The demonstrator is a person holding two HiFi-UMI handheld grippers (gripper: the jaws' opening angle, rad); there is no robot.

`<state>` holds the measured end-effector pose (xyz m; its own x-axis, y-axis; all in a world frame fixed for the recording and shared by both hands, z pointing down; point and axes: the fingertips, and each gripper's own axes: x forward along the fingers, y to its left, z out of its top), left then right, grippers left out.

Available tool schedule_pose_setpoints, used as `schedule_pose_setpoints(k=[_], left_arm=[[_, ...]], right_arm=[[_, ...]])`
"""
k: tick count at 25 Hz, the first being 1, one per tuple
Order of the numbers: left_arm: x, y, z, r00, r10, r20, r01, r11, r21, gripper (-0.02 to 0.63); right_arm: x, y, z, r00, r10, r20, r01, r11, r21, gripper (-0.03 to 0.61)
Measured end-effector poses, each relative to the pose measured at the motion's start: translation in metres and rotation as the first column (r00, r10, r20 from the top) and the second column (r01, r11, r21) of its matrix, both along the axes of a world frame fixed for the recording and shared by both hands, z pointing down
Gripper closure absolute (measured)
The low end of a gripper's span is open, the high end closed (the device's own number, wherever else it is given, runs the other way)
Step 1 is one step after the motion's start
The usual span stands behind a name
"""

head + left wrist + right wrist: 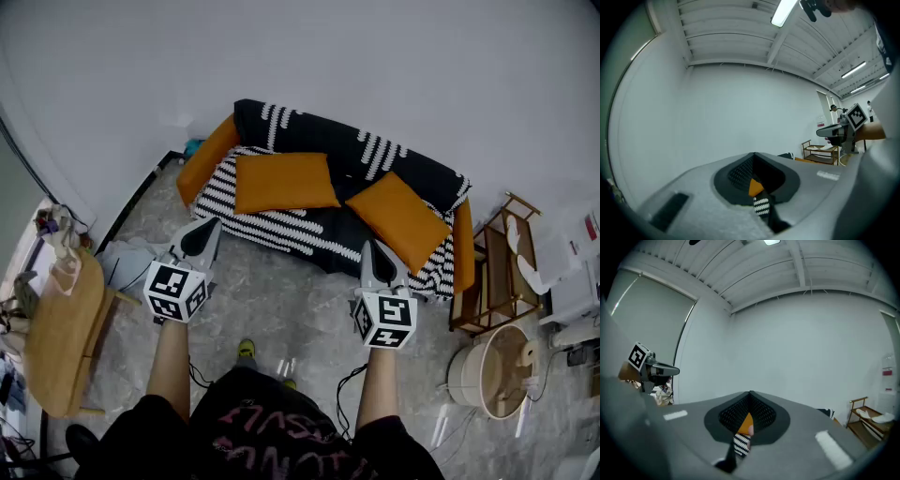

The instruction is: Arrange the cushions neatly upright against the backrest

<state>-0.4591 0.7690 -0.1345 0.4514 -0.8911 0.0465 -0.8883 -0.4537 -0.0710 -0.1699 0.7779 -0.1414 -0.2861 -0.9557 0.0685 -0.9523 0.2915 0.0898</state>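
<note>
Two orange cushions lie flat on the seat of a sofa (pixel 281 225) with a black-and-white striped cover. The left cushion (pixel 284 182) rests near the middle; the right cushion (pixel 398 217) lies tilted toward the right armrest. The dark backrest (pixel 319 136) runs behind them. My left gripper (pixel 208 226) hangs shut and empty just in front of the sofa's left front edge. My right gripper (pixel 373 247) is shut and empty at the front edge, below the right cushion. Through the closed jaws of the left gripper (pixel 753 157) and the right gripper (pixel 750 393), only slivers of orange and stripes show.
A light wooden table (pixel 61 328) with clutter stands at the left. A wooden rack (pixel 492 281) and a round white tub (pixel 487 373) stand right of the sofa. The person's feet (pixel 246 349) are on the marbled floor in front.
</note>
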Motion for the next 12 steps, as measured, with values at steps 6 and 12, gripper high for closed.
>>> schedule_pose_setpoints(k=[6,12], left_arm=[[-0.009,-0.006,0.003,1.0,-0.002,0.001,0.002,1.0,-0.011,0.614],[-0.018,-0.024,0.009,1.0,0.002,0.005,-0.002,1.0,-0.022,0.614]], right_arm=[[-0.008,-0.007,0.002,1.0,0.004,-0.024,-0.004,1.0,-0.001,0.571],[-0.023,-0.024,0.009,1.0,-0.012,-0.027,0.011,1.0,-0.018,0.571]])
